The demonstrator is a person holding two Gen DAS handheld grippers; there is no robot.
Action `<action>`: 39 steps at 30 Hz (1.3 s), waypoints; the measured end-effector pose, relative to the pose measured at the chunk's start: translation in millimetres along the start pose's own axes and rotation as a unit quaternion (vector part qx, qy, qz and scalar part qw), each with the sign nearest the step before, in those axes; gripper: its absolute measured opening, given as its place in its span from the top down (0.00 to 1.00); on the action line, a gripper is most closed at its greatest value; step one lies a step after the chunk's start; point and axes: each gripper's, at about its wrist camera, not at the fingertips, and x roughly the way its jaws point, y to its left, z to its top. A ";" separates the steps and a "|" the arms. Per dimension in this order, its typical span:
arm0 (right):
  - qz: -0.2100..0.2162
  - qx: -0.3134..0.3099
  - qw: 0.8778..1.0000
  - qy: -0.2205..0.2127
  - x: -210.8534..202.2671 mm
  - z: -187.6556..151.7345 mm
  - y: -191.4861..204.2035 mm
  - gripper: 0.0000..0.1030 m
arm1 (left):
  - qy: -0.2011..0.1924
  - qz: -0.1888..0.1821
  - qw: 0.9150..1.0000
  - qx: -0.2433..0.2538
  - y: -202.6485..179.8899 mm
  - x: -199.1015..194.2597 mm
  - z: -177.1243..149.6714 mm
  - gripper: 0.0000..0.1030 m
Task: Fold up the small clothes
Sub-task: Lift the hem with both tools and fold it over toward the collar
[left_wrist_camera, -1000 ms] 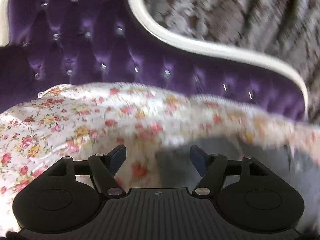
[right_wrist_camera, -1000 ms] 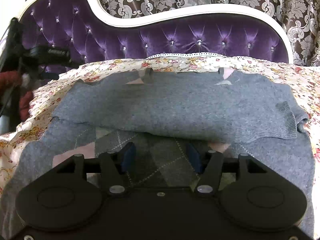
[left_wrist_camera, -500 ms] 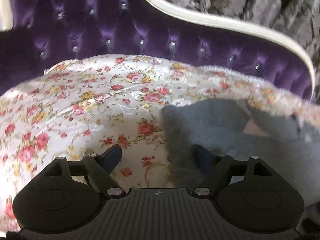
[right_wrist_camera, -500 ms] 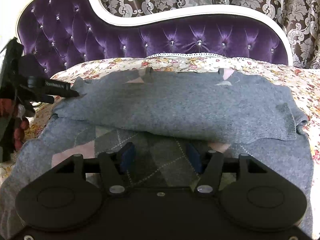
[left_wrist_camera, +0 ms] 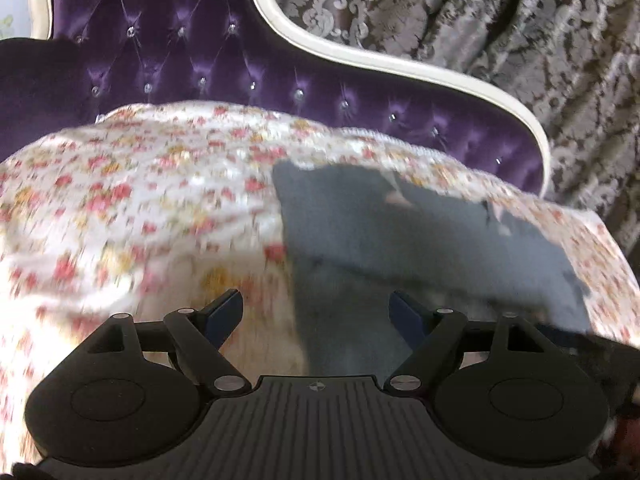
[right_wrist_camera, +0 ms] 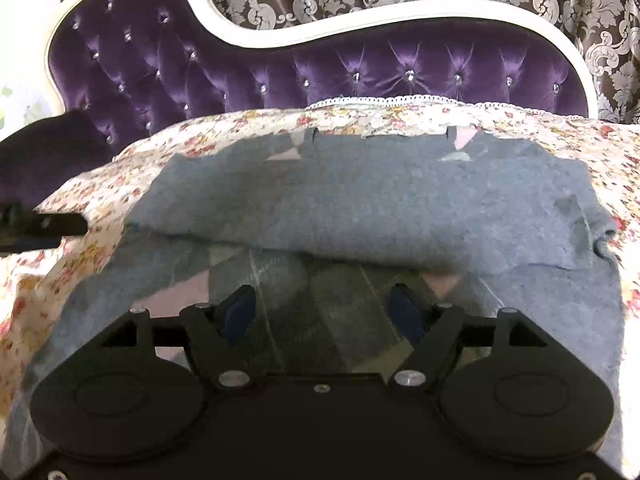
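The grey knitted argyle sweater point(right_wrist_camera: 360, 200) is spread, partly folded, on the flower-printed sofa cover point(right_wrist_camera: 440, 116). The right gripper point(right_wrist_camera: 324, 312) has just been opened; the left gripper point(left_wrist_camera: 316, 312) is held open, nothing gripped.

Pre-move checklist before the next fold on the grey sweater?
1. Left tool free of cloth: ok, jaws apart, nothing pinched; they have just been opening.
2. Right tool free of cloth: ok, jaws apart over the argyle panel and just opened wider, pads not pressing.
3. First fold in place: ok, the grey sweater has one layer folded over, its edge lying across the body.
4. Sweater fully on the floral cover: cannot tell, near hem hidden behind the tool.
5. Left view sharp enough to aim: not ok, motion blur.
6. Right cuff flat: not ok, it curls up.
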 end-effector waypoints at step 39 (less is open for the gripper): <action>0.064 0.161 0.985 0.009 -189.3 -126.0 -41.9 0.25 | 0.068 -0.063 0.996 -0.005 -20.1 -97.0 -118.6 0.23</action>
